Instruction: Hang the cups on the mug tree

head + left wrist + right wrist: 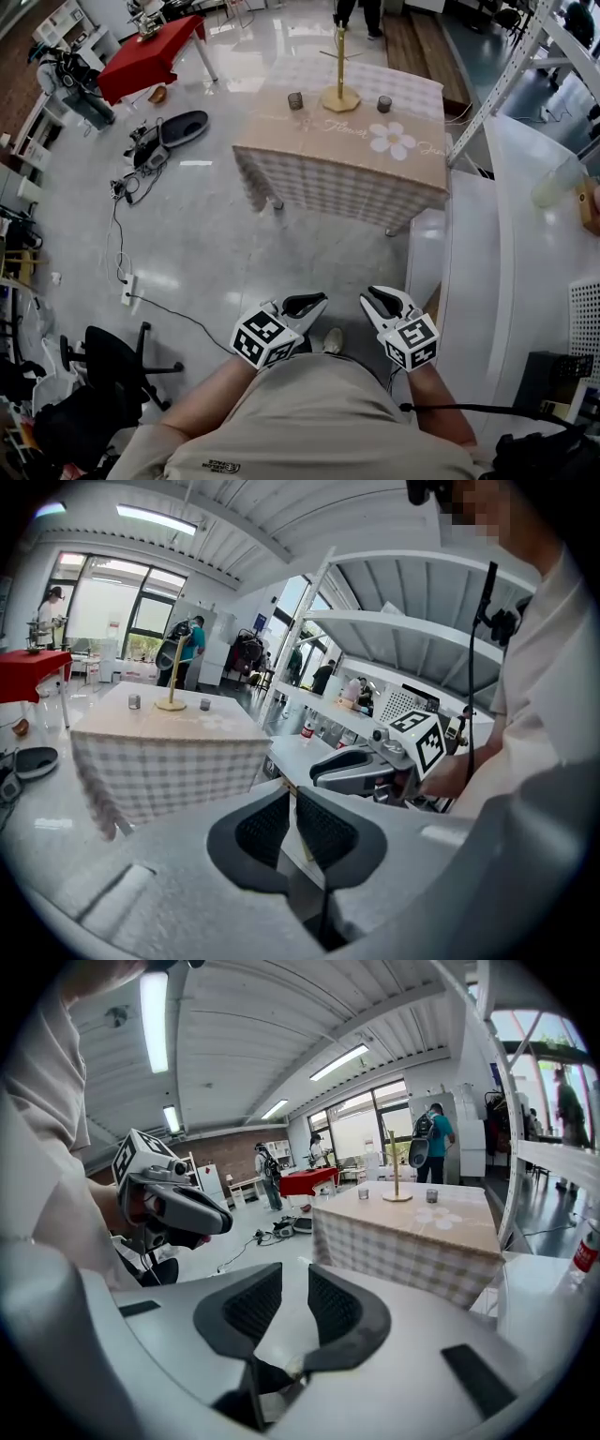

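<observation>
The wooden mug tree (340,92) stands on a checked-cloth table (347,178) far ahead of me across the floor. One small dark cup (295,100) sits to its left and another (384,103) to its right. Both gripper views show the tree (171,691) (397,1185) in the distance. My left gripper (305,305) (293,808) is held close to my body, its jaws almost together with nothing between them. Beside it, my right gripper (380,302) (294,1288) has its jaws a little apart and empty.
A white counter (525,234) and a metal rack (511,75) run along the right. A black office chair (112,361) stands at the lower left, with cables (127,187) and gear on the floor. A red table (150,56) is at the back left. People stand beyond the table.
</observation>
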